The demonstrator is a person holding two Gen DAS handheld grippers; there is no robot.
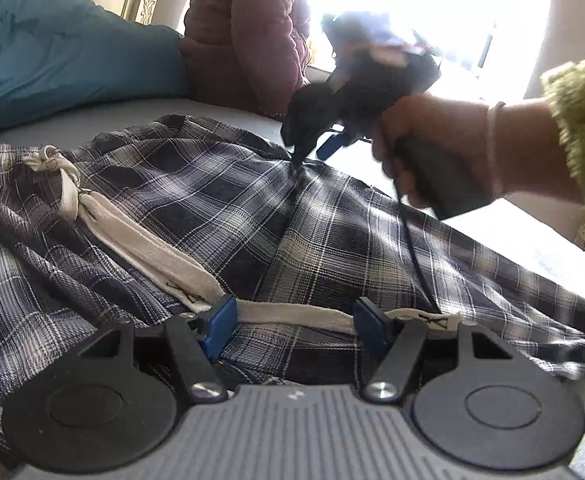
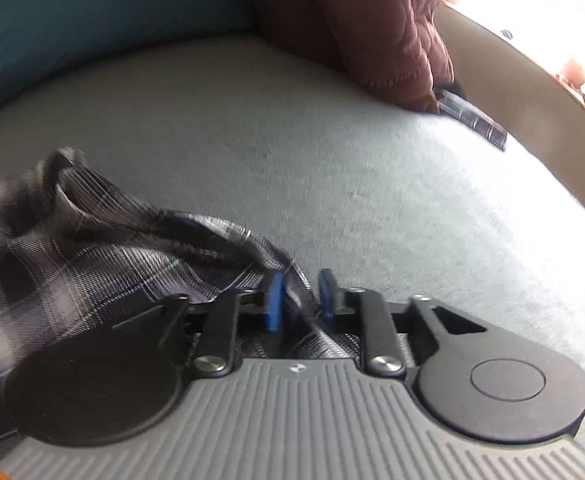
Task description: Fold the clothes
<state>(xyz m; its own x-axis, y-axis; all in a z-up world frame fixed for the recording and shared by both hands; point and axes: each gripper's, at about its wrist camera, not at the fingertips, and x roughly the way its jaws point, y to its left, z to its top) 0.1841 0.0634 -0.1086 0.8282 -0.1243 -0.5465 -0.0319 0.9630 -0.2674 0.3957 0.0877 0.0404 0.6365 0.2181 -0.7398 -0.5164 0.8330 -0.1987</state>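
Surface: a pale grey bed (image 2: 252, 128) carries the work; a bright window stands beyond it and washes out the far background.
Background items: a teal quilt (image 1: 52, 48) lies ahead and to the left of the left claw; a maroon padded jacket (image 1: 248, 32) lies straight ahead, past the garment.
Task item: plaid trousers (image 1: 196, 208) with a white drawstring (image 1: 140, 240) lie rumpled on the bed, directly under and ahead of both claws.
Left claw (image 1: 294, 322): spread wide and low over the waistband, with a length of the drawstring lying across the gap between its blue pads; nothing is pinched.
Right claw (image 2: 300, 300): jaws nearly together with an edge of the plaid cloth running between them; the pads appear to pinch it, though a small gap shows. The left view shows it ahead of the left claw, tip down on a gathered ridge of cloth, held by the right hand (image 1: 424, 148).
Step in hand (judged): taking hold of the trousers to straighten them before the first fold.
Next move calls for (judged): the left claw to shut on the waistband rather than the loose drawstring, then both to draw the cloth taut and flat.
Risk (judged): gripping the drawstring alone would pull cord, not cloth.
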